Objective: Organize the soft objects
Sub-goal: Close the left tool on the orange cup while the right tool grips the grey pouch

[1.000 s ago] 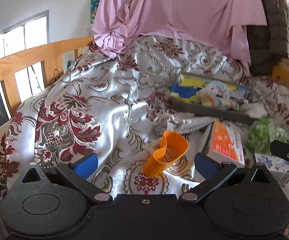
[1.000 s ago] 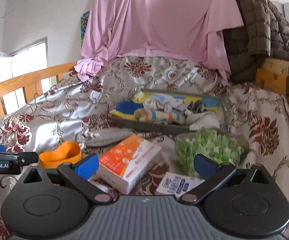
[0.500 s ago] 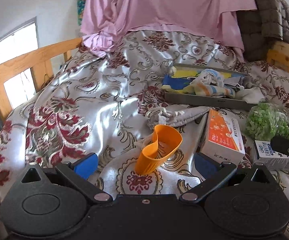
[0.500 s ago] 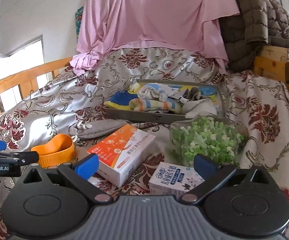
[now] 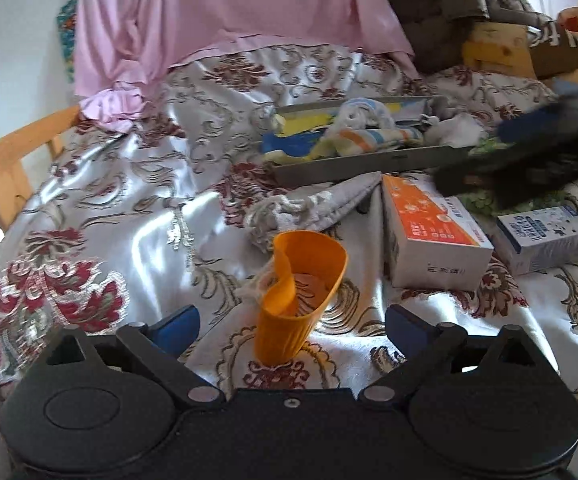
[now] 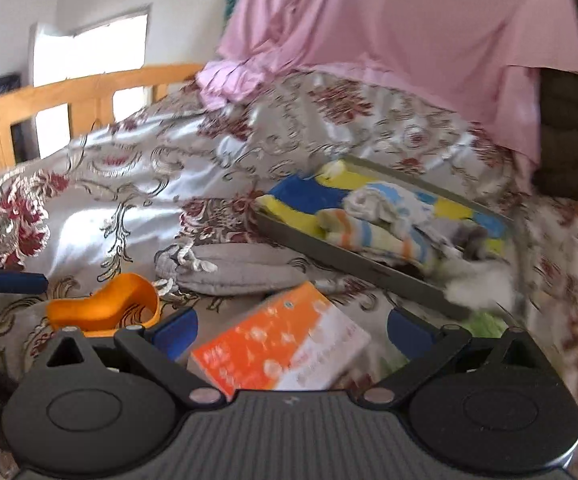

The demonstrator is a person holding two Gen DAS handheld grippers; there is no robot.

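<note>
Cup (image 5: 301, 296), orange, squashed soft, stands on bedspread (image 5: 129, 208) dead ahead betw. your L gripper (image 5: 291, 322) pads; jaws spread but just been narrowing, no contact yet. R gripper (image 6: 291, 328) released, over orange box (image 6: 281, 352). L nearer.

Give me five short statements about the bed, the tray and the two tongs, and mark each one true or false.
1. The orange cup stands between the open fingers of the left tongs, with nothing pressing on it. True.
2. The grey tray is bare. False: it holds rolled socks and cloths.
3. The orange and white box lies on the bedspread beside the cup. True.
4. The right tongs are clamped on the grey pouch. False: they are open and hold nothing; the pouch lies beyond them.
5. A green sheet hangs behind the bed. False: it is the pink sheet.
</note>
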